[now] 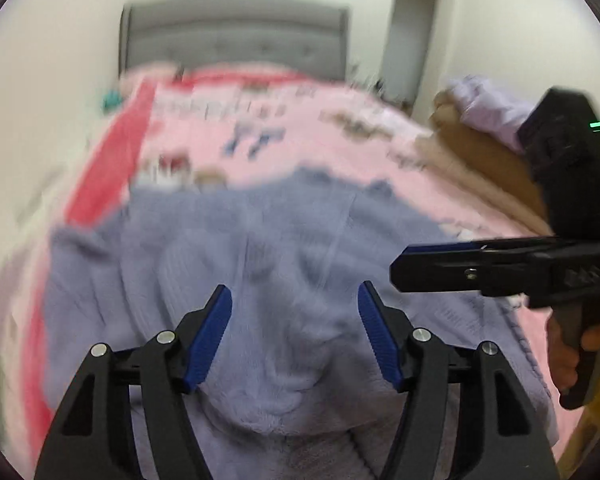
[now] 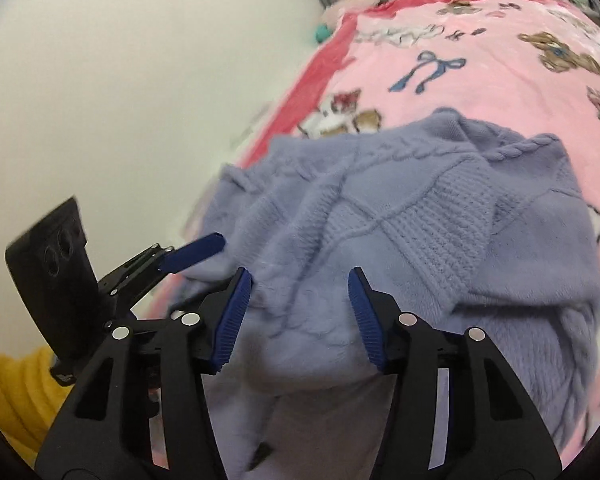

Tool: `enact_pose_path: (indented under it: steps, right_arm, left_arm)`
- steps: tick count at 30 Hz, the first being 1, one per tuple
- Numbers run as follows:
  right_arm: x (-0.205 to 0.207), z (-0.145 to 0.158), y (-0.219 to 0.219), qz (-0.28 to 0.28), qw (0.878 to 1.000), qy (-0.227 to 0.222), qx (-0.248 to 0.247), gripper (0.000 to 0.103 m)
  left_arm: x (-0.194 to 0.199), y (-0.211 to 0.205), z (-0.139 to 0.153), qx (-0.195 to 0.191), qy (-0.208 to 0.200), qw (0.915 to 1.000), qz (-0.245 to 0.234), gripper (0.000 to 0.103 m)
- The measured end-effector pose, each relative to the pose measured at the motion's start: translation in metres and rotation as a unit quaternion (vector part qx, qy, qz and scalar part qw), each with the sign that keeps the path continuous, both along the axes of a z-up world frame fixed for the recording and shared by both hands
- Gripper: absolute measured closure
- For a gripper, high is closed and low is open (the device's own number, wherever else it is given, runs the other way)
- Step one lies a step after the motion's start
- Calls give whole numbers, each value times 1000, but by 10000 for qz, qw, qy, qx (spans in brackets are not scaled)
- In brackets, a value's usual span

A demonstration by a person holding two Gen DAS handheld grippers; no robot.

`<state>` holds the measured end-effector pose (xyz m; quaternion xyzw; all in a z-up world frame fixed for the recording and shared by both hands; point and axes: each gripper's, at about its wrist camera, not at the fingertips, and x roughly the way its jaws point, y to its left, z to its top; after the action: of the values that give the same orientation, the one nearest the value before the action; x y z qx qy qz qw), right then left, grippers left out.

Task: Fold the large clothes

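Left gripper (image 1: pixel 295 302) was wide open, blue pads (image 1: pixel 210 336) spread, nothing between them. Right gripper (image 2: pixel 299 285) was likewise parted and empty. In the left view the right unit sat at right, side-on, pointing left, fingers (image 1: pixel 440 266) looking closed edge-on, a hand (image 1: pixel 592 344) wrapped round its grip. Both were aimed forward and down.

No legible text (blanket lettering blurred)

Both grippers, left gripper (image 1: pixel 295 334) and right gripper (image 2: pixel 299 316), are black plastic with ribbed blue pads (image 1: pixel 210 336), silver screws; a yellow sleeve (image 2: pixel 8 392) at eight o'clock.
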<state>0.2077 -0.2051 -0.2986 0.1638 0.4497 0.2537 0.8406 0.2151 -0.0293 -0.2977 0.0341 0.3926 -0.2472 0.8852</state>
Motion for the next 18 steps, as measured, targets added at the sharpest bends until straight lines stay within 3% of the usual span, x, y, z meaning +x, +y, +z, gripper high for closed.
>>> enact_pose_path:
  steps: [1,3,5,9,14,18]
  right_arm:
    - [1,-5,2,44,9999,60,-102,53]
    - [-2,-21,8,190,9985,272,-430,53]
    - [-7,-38,12,288,9952,497,-791,53]
    - [-14,-65,9,239,9910,876,-986,54]
    - [-10,-71,10,92,9893,990,-1072,55]
    - [-7,-73,20,95,9866,976,-1305,55]
  left_arm:
    - [5,2,-15,63,314,9994,112,38]
    - [3,10,-31,118,528,9978,390,38]
    - [-3,13,-39,92,491,9978,425,38]
    - [-12,6,-57,277,567,9975,319,38]
    - [-12,12,-67,117,638,9969,455,38]
    - [-20,8,-66,261,428,9977,465,38]
